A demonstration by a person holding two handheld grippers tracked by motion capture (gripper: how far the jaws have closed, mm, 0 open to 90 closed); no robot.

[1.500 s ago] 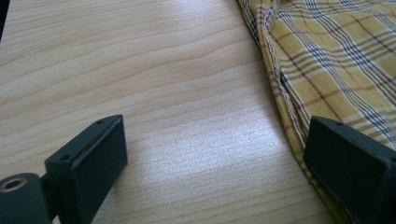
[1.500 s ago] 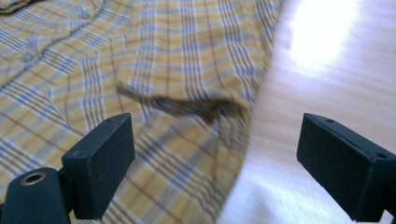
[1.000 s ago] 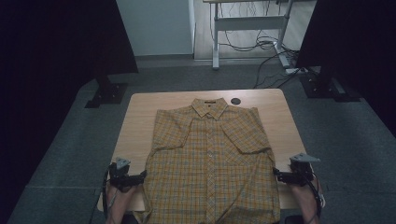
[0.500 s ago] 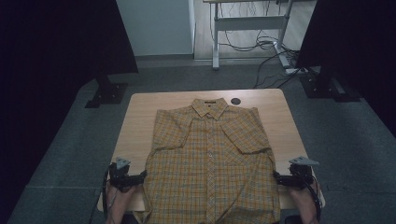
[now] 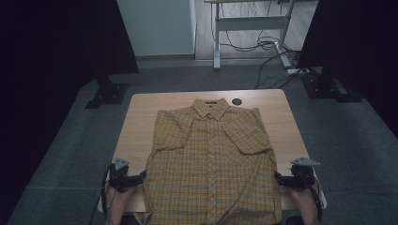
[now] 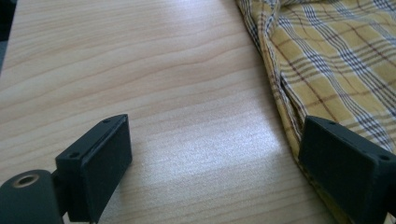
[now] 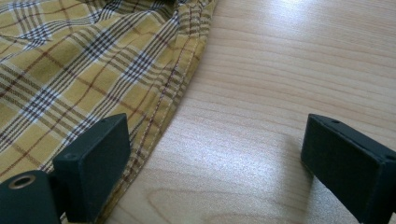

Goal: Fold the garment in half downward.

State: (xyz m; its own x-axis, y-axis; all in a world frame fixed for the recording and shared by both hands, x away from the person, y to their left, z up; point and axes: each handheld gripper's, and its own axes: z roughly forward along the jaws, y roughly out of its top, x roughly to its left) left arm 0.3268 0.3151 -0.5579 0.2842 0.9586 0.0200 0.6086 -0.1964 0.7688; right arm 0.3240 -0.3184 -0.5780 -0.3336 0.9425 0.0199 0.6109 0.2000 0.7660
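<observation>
Flanking the plaid shirt [image 5: 211, 164], both grippers' jaws gape, seemingly touching its edges.

The bench [image 5: 141, 122] has a light wood-grain top with rounded corners. A small round dark grommet [image 5: 237, 101] sits near its far edge, at about 1 o'clock from centre. Grey carpet floor [image 5: 70, 154] surrounds it. At 12 o'clock stands a desk frame [image 5: 248, 21] with loose cables [image 5: 263, 44] beneath. Black stand bases [image 5: 107, 93] rest at 10 and 2 o'clock.
</observation>
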